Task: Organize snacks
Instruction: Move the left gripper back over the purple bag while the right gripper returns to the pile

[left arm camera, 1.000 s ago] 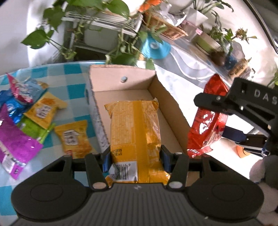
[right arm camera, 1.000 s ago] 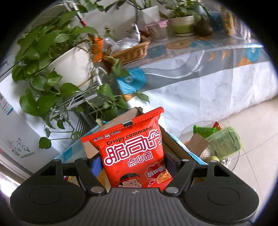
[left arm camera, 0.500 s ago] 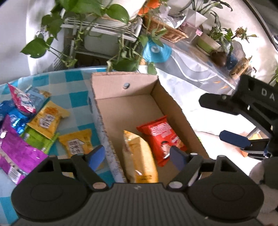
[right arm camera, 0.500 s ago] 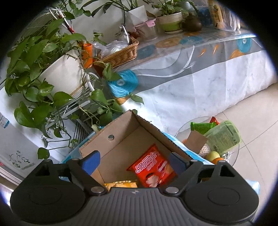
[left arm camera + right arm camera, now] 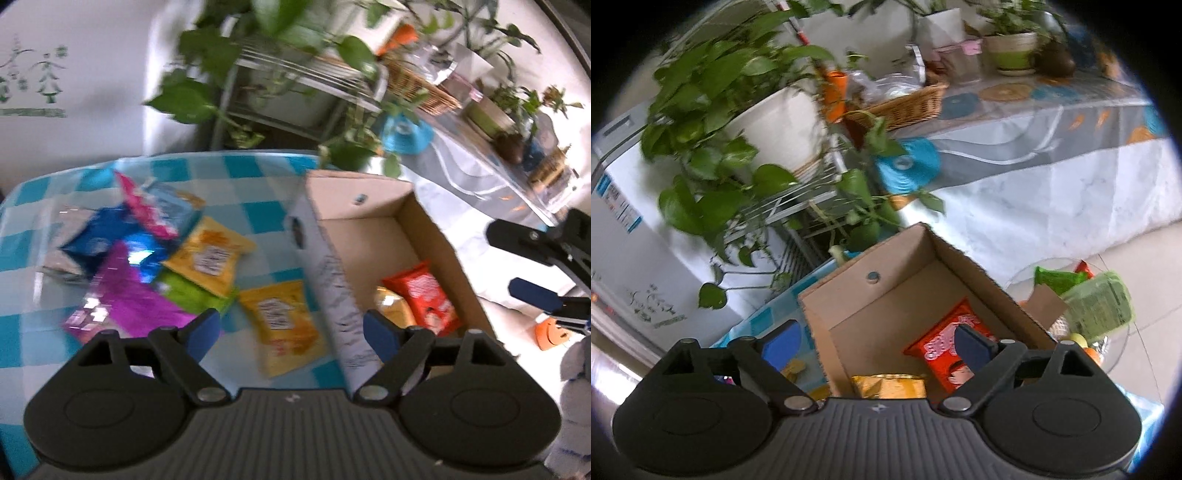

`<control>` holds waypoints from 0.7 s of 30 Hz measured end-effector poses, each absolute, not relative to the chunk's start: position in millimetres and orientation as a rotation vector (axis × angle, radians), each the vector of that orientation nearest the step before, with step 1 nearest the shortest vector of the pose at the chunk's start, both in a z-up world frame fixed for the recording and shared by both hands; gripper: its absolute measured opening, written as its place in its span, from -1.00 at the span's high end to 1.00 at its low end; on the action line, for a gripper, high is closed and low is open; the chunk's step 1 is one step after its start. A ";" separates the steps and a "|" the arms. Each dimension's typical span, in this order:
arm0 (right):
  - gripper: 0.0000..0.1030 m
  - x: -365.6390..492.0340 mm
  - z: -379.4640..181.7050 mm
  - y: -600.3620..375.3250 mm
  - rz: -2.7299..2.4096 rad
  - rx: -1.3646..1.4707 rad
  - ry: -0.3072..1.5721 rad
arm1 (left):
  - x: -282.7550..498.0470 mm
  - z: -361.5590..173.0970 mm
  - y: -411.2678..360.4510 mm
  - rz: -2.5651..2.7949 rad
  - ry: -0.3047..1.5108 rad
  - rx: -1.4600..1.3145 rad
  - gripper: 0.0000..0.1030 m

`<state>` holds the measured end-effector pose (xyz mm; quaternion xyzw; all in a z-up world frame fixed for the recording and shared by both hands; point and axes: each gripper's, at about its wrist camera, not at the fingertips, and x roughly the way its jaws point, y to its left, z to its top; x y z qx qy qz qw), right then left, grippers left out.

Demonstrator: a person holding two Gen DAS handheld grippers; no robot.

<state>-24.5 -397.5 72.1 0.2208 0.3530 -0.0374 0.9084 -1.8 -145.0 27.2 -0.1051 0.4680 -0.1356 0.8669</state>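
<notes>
Behind the near wall of the open brown cardboard box (image 5: 373, 236) we see only the top of the orange-yellow snack bag (image 5: 393, 308), beside the red snack packet (image 5: 424, 299) lying inside. Motion blur smears the loose pile of purple, blue, pink and green packets (image 5: 125, 266) and 2 yellow sachets (image 5: 284, 325) on the blue-checked surface (image 5: 258, 177). Our left claw (image 5: 291, 328) is opening, empty, above a sachet. Our right claw (image 5: 875, 341) is opening too, empty, over the box.
</notes>
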 end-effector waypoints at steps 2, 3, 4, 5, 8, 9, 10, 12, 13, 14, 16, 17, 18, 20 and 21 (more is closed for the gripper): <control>-0.83 -22.6 72.5 -391.1 -0.059 0.437 0.730 | -0.6 26.3 -129.9 -0.256 0.980 -0.223 -0.66; -0.84 -21.7 72.4 -387.8 -0.048 0.428 0.731 | 0.4 25.9 -121.1 -0.241 0.980 -0.226 -0.66; -0.84 -20.6 72.4 -384.3 -0.039 0.419 0.733 | 1.8 25.6 -114.5 -0.230 0.979 -0.229 -0.66; -0.84 -19.4 72.3 -380.6 -0.030 0.410 0.735 | 2.9 25.2 -107.0 -0.218 0.977 -0.230 -0.67; -0.84 -16.1 71.5 -370.3 -0.007 0.388 0.742 | 5.2 23.8 -89.0 -0.191 0.977 -0.211 -0.67; -0.84 -15.0 71.1 -366.9 0.000 0.382 0.745 | 5.4 23.1 -83.3 -0.189 0.977 -0.194 -0.67; -0.84 -14.0 70.6 -363.8 0.006 0.376 0.749 | 5.1 22.2 -80.1 -0.188 0.979 -0.180 -0.67; -0.84 -12.4 69.6 -357.8 0.020 0.367 0.754 | 4.8 19.5 -71.1 -0.185 0.988 -0.150 -0.67; -0.84 -11.8 69.3 -354.4 0.030 0.362 0.756 | 4.1 18.1 -66.1 -0.181 0.993 -0.142 -0.67; -0.84 -11.0 69.1 -351.2 0.042 0.356 0.758 | 4.0 16.5 -62.8 -0.177 0.998 -0.137 -0.67; -0.84 -9.7 68.5 -345.4 0.057 0.345 0.760 | 4.3 12.1 -57.1 -0.166 1.007 -0.129 -0.67; -0.84 -9.1 68.1 -342.1 0.063 0.340 0.762 | 4.5 9.6 -55.1 -0.160 1.010 -0.129 -0.67; -0.84 -8.1 67.6 -338.9 0.069 0.336 0.763 | 4.7 6.9 -52.8 -0.154 1.013 -0.139 -0.68; -0.84 -5.6 65.9 -331.8 0.083 0.329 0.771 | 4.5 1.8 -48.8 -0.144 1.025 -0.183 -0.72; -0.84 -3.6 64.6 -326.9 0.093 0.324 0.777 | 5.1 -3.1 -46.6 -0.134 1.040 -0.222 -0.74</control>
